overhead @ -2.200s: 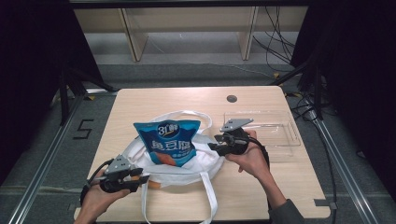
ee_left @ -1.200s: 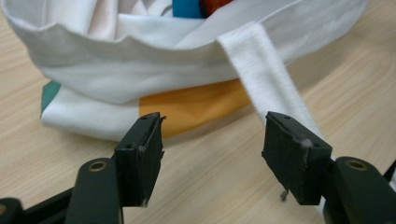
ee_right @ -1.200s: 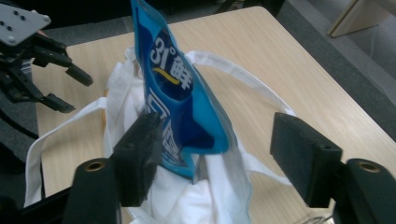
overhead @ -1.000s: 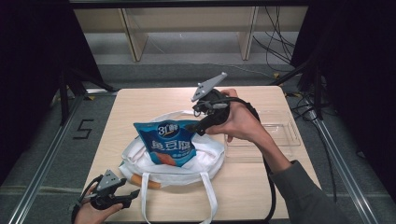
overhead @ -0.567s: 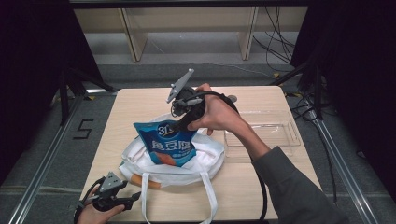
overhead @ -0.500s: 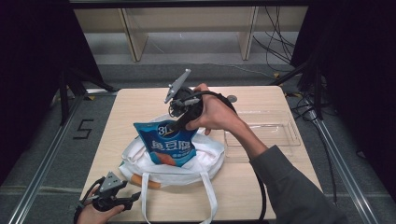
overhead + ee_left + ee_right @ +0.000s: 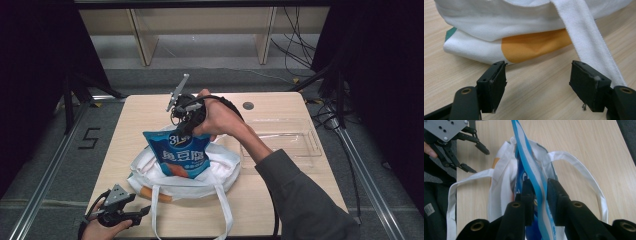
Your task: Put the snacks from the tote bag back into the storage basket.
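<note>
Since the earlier frames the right tongs (image 7: 184,121) have travelled from the right of the white tote bag (image 7: 220,172), by the clear tray (image 7: 305,145), up and across to the top edge of the blue snack pouch (image 7: 181,159), and their jaws have just been closing with that top seam between them. In the right gripper view the two black jaws stand narrow on either side of the pouch's (image 7: 530,180) blue-and-white edge, the left one against it, a thin gap possibly left at the right one. The left tongs (image 7: 131,214) have dropped back from the bag's left side to the near-left corner of the surface (image 7: 145,110).

The pouch stands upright in the open mouth of the bag, long axis vertical, printed face towards the person, top seam uppermost.

The right forearm reaches diagonally over the bag, wrist bent so the tongs point down and towards the person, grey plate raised behind. The left hand (image 7: 100,231) holds its tongs low and level, pointing right; in the left gripper view those jaws (image 7: 537,86) stand wide apart over bare wood, just short of the bag's (image 7: 499,22) orange patch and beside a strap (image 7: 586,42).
</note>
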